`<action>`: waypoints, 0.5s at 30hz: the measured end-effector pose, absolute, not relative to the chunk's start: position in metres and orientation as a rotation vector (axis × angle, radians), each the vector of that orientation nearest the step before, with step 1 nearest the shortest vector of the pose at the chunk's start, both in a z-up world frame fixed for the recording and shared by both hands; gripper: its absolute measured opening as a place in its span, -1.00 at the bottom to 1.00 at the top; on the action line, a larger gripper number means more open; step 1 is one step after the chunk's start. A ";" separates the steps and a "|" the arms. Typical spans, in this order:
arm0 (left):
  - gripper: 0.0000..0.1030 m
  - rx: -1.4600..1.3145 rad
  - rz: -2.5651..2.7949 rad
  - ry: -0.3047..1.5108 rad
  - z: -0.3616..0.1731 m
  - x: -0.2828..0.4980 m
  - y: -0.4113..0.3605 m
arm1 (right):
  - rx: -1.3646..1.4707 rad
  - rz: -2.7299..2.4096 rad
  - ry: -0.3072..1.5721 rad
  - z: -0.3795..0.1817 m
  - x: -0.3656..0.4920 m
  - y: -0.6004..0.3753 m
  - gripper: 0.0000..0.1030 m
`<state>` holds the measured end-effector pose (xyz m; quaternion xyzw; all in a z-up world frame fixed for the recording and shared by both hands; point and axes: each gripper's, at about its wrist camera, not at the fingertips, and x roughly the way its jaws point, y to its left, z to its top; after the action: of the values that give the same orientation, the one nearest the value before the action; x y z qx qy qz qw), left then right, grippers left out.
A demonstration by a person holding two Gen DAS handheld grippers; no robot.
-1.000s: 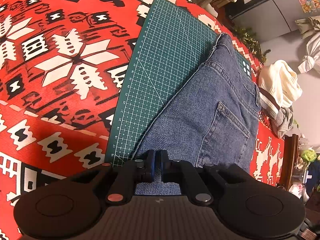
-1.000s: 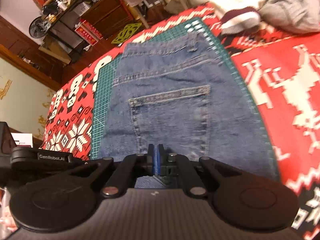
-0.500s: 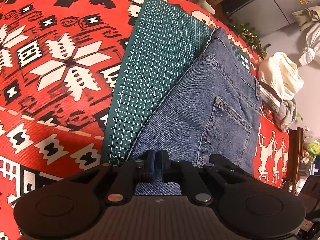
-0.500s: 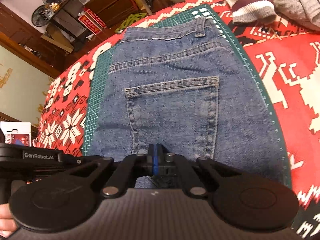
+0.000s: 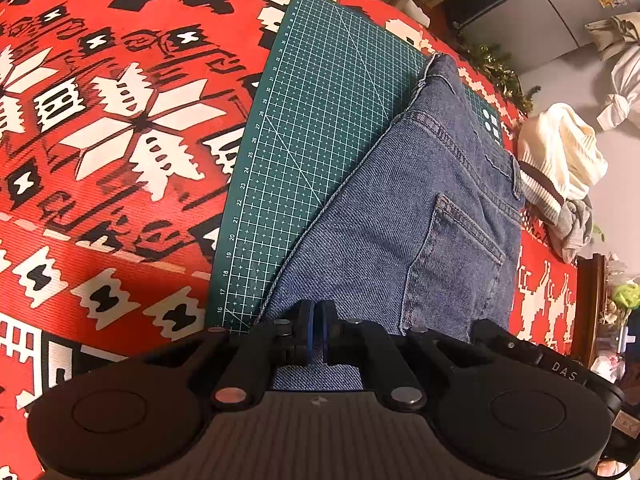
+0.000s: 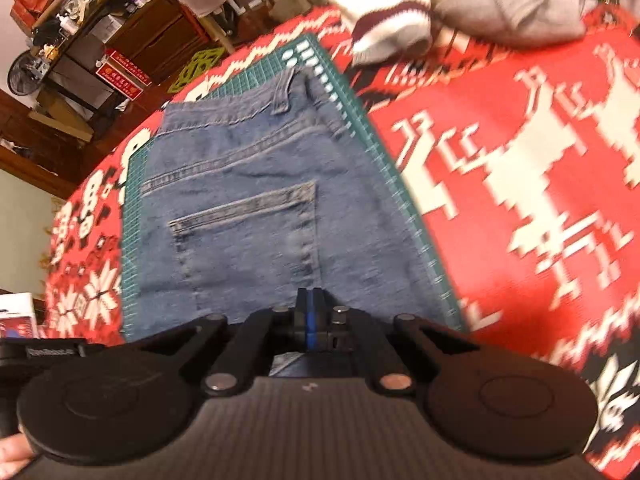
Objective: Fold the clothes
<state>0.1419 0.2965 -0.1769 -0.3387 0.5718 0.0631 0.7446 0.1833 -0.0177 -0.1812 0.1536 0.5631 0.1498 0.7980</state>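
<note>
Denim filled the near ground in both wrist views: the jeans [image 5: 400, 240] lay folded on the mat [image 5: 320, 120], back pocket up, their near edge running under both grippers. The left gripper [image 5: 318, 328] sat at that near edge with its jaws pressed together on the cloth, blue pads meeting with no gap, and fabric showed just behind the fingers. The right gripper [image 6: 310, 320] was likewise pinched closed on the near edge of the jeans [image 6: 248, 216], toward the side where the mat [image 6: 384, 160] showed as a thin strip along the denim. In the left view part of the right gripper's black body appeared just beside the jeans' near corner. From the jeans' diagonal side edge a broad bare stretch of mat ran out to the patterned red cloth [image 5: 100, 140] beneath it. The pocket [image 6: 248, 232] lay in the middle of the jeans, and beyond it the waistband with a belt loop reached the mat's far end. Past the jeans' waistband, off the mat, a heap of cream and grey clothes [image 5: 560, 168] rested on the red cloth. The right view was blurred. Farther still behind the jeans stood cluttered wooden shelves [image 6: 100, 40].
</note>
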 end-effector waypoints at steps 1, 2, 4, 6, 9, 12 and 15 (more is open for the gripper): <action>-0.92 -0.743 0.139 1.252 -0.177 0.142 0.297 | 0.327 0.311 1.200 -0.179 0.183 -0.021 -0.95; -0.92 -0.743 0.139 1.253 -0.177 0.142 0.297 | 0.344 0.307 1.202 -0.178 0.185 -0.026 -0.95; -0.92 -0.743 0.138 1.253 -0.177 0.142 0.297 | 0.394 0.296 1.211 -0.178 0.190 -0.035 -0.95; -0.92 -0.744 0.137 1.253 -0.177 0.142 0.297 | 0.409 0.279 1.214 -0.178 0.191 -0.040 -0.95; -0.92 -0.744 0.137 1.254 -0.177 0.142 0.297 | 0.400 0.251 1.212 -0.178 0.192 -0.046 -1.00; -0.92 -0.748 0.135 1.257 -0.177 0.143 0.298 | 0.391 0.222 1.211 -0.177 0.192 -0.052 -1.00; -0.92 -0.751 0.134 1.258 -0.178 0.142 0.298 | 0.383 0.194 1.209 -0.176 0.192 -0.059 -1.00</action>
<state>0.1424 0.2985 -0.1775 -0.3425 0.5737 0.0610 0.7415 0.1920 -0.0585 -0.1763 0.1785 0.5640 0.0903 0.8012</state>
